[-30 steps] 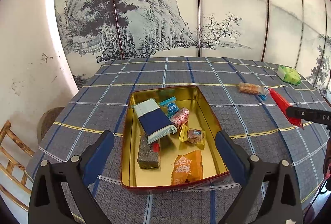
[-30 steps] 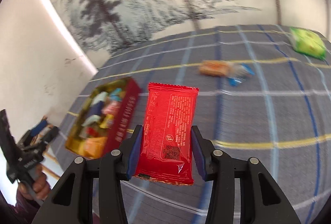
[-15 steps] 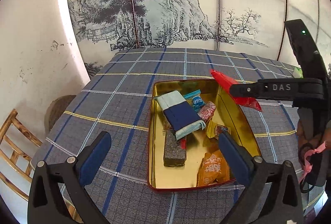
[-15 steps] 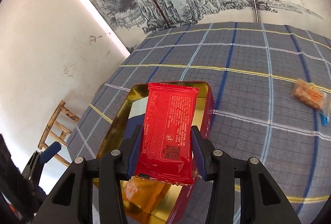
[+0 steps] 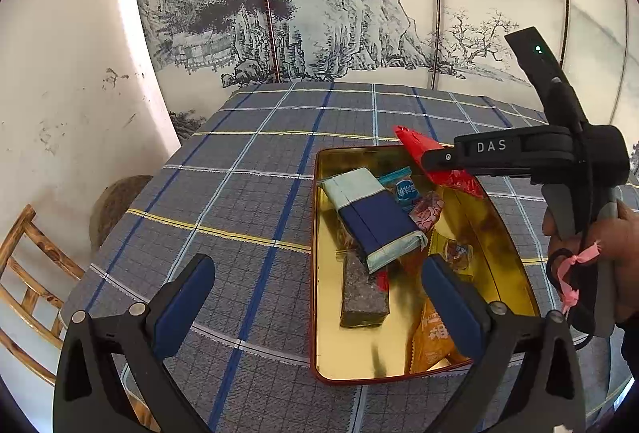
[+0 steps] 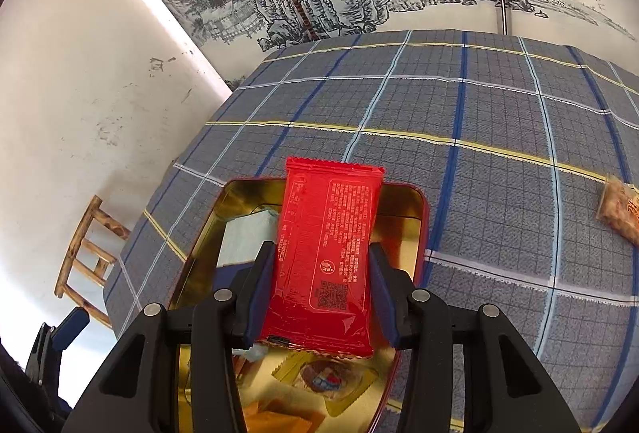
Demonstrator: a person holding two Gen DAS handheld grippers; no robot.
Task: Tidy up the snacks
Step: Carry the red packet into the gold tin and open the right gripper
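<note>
A gold-lined tin with a red outside sits on the plaid tablecloth and holds several snacks, among them a blue and pale green pack, a grey bar and an orange packet. My right gripper is shut on a red snack packet and hangs over the tin's far end; from the left wrist it shows as a black tool with the red packet. My left gripper stands wide open at the tin's near left edge, with nothing between its fingers.
An orange snack pack lies on the cloth to the right. A wooden chair stands past the table's left edge beside the white wall. A painted screen closes the far side. A person's hand holds the right tool.
The right gripper has carried the red packet leftward from the open cloth to above the tin. The left gripper has drifted left, so the tin now sits right of its centre.
</note>
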